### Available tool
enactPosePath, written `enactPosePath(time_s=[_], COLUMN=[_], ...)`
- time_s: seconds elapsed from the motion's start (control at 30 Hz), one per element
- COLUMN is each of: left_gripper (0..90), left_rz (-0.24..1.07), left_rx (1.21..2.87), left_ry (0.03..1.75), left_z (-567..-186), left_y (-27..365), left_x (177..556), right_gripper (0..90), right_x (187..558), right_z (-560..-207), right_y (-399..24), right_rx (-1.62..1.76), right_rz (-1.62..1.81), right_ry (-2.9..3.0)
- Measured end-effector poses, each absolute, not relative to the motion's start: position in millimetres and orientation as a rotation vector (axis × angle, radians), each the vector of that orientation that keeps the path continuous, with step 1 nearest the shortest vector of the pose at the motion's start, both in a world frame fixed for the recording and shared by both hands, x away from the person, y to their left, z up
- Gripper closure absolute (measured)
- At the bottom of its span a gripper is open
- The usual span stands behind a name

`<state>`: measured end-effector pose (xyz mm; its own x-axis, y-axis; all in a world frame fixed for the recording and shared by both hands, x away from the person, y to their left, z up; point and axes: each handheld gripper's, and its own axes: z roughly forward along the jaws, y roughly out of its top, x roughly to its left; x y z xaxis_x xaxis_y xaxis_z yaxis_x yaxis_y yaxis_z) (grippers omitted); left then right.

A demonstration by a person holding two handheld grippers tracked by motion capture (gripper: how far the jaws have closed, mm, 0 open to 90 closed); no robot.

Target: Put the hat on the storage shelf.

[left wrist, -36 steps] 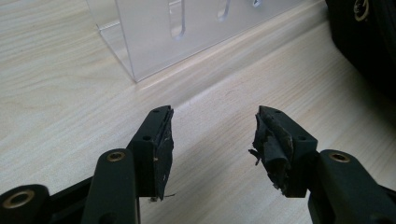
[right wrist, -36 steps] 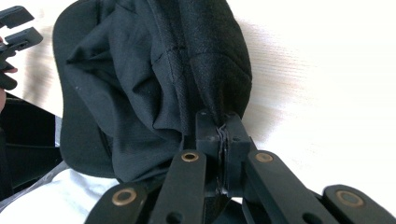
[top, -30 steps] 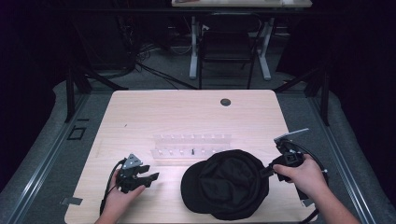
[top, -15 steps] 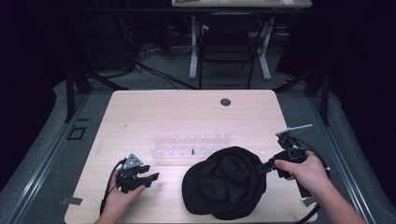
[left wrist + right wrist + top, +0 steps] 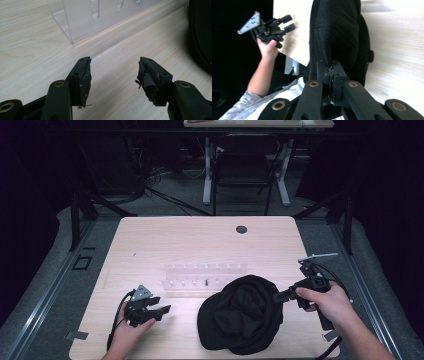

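A black cap (image 5: 240,315) lies on the wooden table (image 5: 200,240) near its front edge. My right gripper (image 5: 276,296) comes in from the right and is shut on the cap's right edge. In the right gripper view its jaws (image 5: 331,71) pinch the black fabric of the cap (image 5: 337,30). My left gripper (image 5: 161,306) rests low over the table at the front left, apart from the cap. Its jaws have just been opening, and in the left gripper view it (image 5: 113,72) stands open with bare wood between the pads. The cap's rim (image 5: 201,32) shows at the right there.
A clear acrylic rack (image 5: 205,275) with slots stands just behind the cap, and its corner (image 5: 100,17) is close ahead of the left jaws. A round dark grommet (image 5: 241,228) sits at the table's far side. Beyond the table stands a chair (image 5: 242,170).
The right gripper has shifted slightly to the right with the cap's edge in it. The left hand has stayed in place.
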<state>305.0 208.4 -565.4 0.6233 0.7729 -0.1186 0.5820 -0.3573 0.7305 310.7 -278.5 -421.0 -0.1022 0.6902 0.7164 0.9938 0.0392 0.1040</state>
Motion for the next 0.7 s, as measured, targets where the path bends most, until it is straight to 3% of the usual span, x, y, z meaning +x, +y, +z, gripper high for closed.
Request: enactPosePath(time_s=[0.7], left_gripper=[44.0], left_rz=[0.312], left_rx=[2.075], left_ry=[1.063], left_z=[-566.6], left_y=[208.0], left_x=[305.3], right_gripper=[88.5], right_x=[309.8], right_z=[-406.9], right_y=[-272.0], right_rx=[-1.577], right_rz=[-0.976], right_ry=[-1.722])
